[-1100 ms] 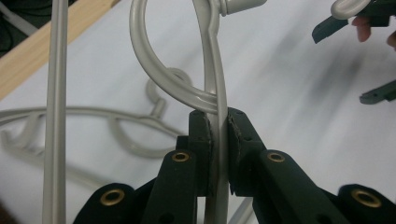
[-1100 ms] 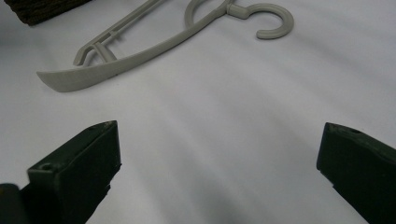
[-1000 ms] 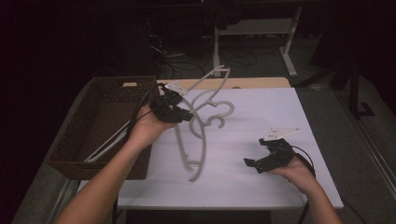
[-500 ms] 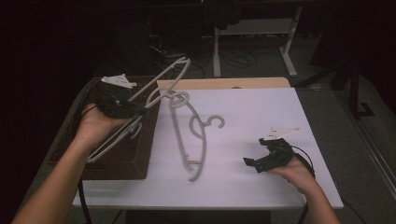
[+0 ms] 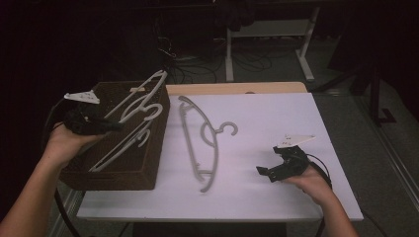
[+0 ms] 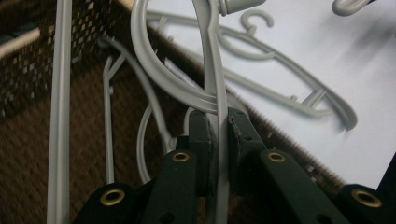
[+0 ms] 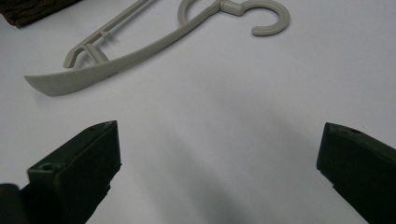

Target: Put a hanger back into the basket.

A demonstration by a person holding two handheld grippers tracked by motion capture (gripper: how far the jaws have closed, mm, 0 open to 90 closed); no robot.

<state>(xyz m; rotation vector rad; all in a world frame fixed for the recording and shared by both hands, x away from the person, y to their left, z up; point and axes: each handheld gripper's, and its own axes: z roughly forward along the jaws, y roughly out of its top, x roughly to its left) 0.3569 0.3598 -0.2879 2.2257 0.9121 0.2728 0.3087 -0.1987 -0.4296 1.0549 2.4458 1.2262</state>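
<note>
My left gripper (image 5: 111, 126) hangs over the dark woven basket (image 5: 148, 170) at the table's left, shut on a grey plastic hanger (image 5: 141, 101) that sticks up and to the right above the basket. In the left gripper view its jaws pinch the hanger's thin bar (image 6: 218, 93). Another grey hanger (image 5: 118, 148) lies inside the basket. A third hanger (image 5: 197, 128) lies flat on the white table top (image 5: 276, 113), near the middle. My right gripper (image 5: 264, 171) rests near the table's front right, open, with nothing between its jaws; the hanger's end (image 7: 93, 70) lies ahead of it.
The basket's right wall (image 5: 160, 133) stands next to the lying hanger. A wooden strip (image 5: 237, 88) runs along the table's far edge. Behind the table are white table legs (image 5: 230, 49) and cables on a dark floor.
My left gripper has carried its hanger leftward from the table's middle to above the basket. The right gripper and the hanger lying on the table have stayed put.
</note>
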